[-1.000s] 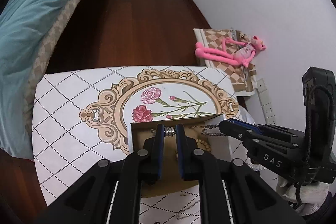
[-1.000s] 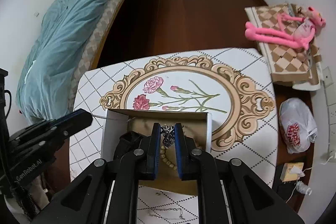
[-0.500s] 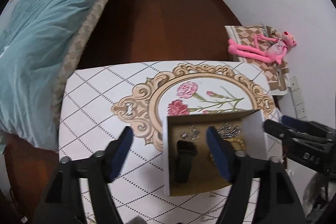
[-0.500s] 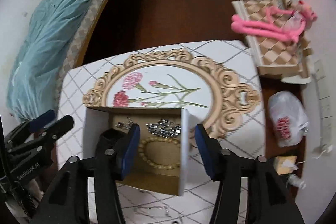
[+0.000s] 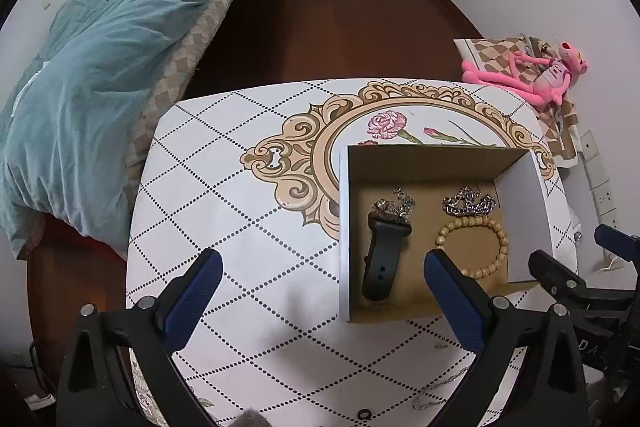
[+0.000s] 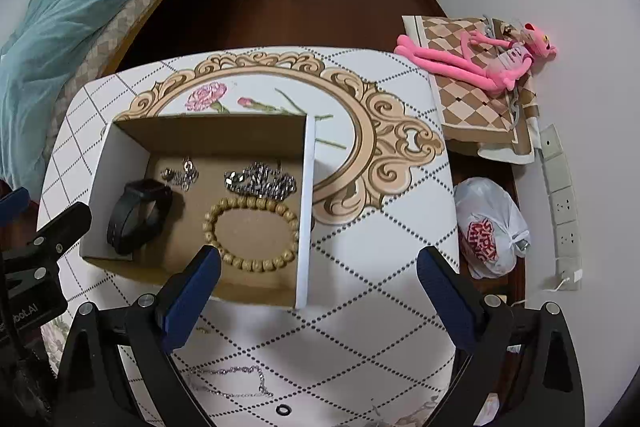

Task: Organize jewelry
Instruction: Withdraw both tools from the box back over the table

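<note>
A: Where's the jewelry?

B: Mostly in the box (image 6: 306, 211). A black watch (image 6: 138, 217) sits at its left side, a bead bracelet (image 6: 251, 233) to the right of it, a chunky silver chain (image 6: 262, 181) just behind the bracelet, and a few small silver pieces (image 6: 182, 173) behind the watch. Outside, on the table (image 6: 368, 291), a thin chain (image 6: 236, 383) and a small black ring (image 6: 283, 409) lie close to the near edge.

A: And the claws?

B: Both are spread wide with nothing between the fingers. The left gripper (image 5: 322, 297) hangs over the table by the box's left wall; the right gripper (image 6: 318, 287) hovers over the box's near right corner.

A: So the next job?

B: Likely the thin chain. It lies flat and loose, so I'd come straight down, close on a bunched stretch near the clasp, and lift slowly so the tail doesn't snag. Drop it in a bare patch of the box, clear of the chunky chain, or they'll tangle.

A: The ring?

B: Tiny; I'd take it last, pinched at the fingertips.
</note>
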`<state>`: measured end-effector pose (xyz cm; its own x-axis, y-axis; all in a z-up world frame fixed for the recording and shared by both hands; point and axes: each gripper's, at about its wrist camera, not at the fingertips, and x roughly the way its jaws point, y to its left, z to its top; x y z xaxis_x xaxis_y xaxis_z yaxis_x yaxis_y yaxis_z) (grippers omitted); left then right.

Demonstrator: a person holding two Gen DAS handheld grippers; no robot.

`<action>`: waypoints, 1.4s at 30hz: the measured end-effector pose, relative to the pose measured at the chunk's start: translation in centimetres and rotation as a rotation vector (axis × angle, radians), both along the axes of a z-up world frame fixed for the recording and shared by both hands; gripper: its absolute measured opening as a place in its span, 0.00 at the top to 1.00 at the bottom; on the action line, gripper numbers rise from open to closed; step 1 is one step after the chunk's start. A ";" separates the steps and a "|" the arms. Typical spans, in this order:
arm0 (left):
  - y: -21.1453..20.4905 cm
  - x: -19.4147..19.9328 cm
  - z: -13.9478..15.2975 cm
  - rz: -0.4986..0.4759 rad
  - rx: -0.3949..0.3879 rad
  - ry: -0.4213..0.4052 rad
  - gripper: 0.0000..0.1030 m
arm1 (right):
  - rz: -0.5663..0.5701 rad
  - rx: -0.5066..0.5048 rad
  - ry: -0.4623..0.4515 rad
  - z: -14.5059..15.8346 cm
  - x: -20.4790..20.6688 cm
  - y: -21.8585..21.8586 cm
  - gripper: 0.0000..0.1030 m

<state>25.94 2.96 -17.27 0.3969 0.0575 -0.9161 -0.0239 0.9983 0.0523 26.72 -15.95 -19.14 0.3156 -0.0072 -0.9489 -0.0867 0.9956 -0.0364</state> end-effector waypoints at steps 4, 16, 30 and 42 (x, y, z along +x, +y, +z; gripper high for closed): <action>0.0 -0.8 0.5 0.008 0.005 -0.021 0.00 | -0.010 0.007 -0.002 -0.1 -0.7 0.1 0.03; 0.3 -4.7 5.2 0.043 -0.009 -0.125 0.00 | -0.021 0.009 -0.123 5.0 -5.0 -0.1 0.03; -0.1 -11.6 11.7 0.042 -0.027 -0.272 0.00 | -0.038 0.011 -0.328 13.5 -12.3 -1.1 0.03; 0.5 -14.8 13.4 0.078 -0.048 -0.311 0.00 | -0.056 0.062 -0.376 16.1 -16.4 -1.8 0.03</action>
<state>11.17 3.50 -3.88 0.6545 0.0588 -0.7538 -0.1079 0.9940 -0.0162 10.27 -17.70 -3.01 0.6423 0.0194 -0.7662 -0.0244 0.9997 0.0049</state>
